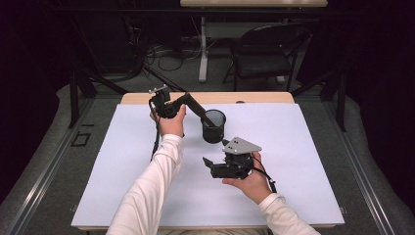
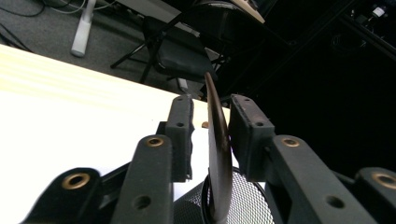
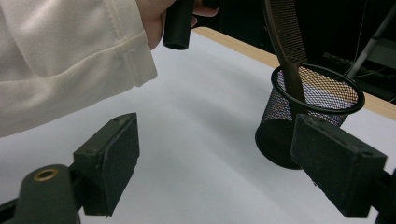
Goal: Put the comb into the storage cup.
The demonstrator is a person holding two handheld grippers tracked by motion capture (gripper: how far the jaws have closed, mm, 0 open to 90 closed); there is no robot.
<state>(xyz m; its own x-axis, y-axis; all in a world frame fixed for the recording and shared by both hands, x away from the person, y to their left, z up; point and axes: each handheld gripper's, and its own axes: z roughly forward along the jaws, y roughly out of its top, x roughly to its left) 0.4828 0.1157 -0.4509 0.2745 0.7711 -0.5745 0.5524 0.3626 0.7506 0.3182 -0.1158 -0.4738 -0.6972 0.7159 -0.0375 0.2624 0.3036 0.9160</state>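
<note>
One dark brown comb, thin, fine-toothed, leaning in mesh cup.

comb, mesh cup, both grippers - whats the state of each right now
comb: standing tilted in the cup, handle end down, teeth end sticking out above the rim
mesh cup: upright on the white table cover, holding the comb
left gripper: jaws slightly apart either side of the comb, pads not pressing it
right gripper: jaws wide open, holding nothing, apart from the cup
</note>
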